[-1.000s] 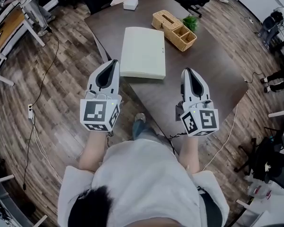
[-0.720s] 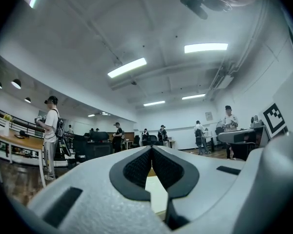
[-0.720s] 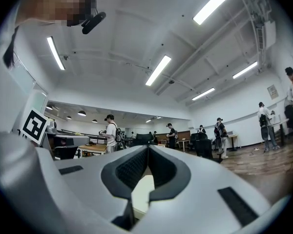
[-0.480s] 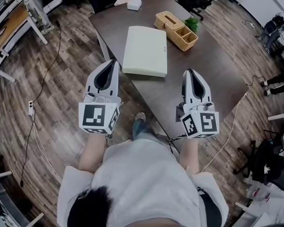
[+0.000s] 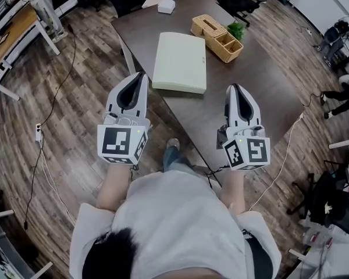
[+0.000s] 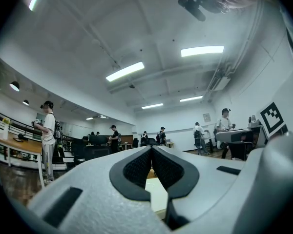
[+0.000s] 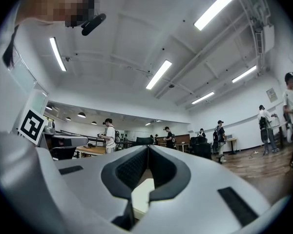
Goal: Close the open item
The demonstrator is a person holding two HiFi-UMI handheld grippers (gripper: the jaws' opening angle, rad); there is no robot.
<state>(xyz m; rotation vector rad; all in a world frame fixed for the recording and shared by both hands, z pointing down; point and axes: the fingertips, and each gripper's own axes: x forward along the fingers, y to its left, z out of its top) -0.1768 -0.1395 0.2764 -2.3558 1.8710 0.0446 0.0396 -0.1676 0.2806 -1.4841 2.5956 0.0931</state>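
Two grippers are in view, one in each hand, both held level in front of the person.

Left gripper (image 5: 141, 74): it hangs above the wooden floor (image 5: 75, 97), just off the left edge of the table (image 5: 250, 86). In the left gripper view its (image 6: 151, 148) jaws are pressed together at the tips, with nothing between them. It carries one marker cube (image 5: 123, 143).

The table carries four items, one of each:
- One small white box (image 5: 166, 5), at the far corner.
- One pale flat case (image 5: 180, 61), the task item. It lies along the left edge with its lid down flat, and its near end is closest to the left gripper. Neither gripper touches it.
- One wicker basket (image 5: 217, 38), just beside the far right corner of the case.
- One small green plant (image 5: 235, 29), touching the far side of the basket, toward the right edge.

Right gripper (image 5: 235, 86): it hangs above the near part of the table, well apart from the case. In the right gripper view its (image 7: 147, 147) jaws are likewise fully together and hold nothing. It carries one marker cube (image 5: 246, 151).
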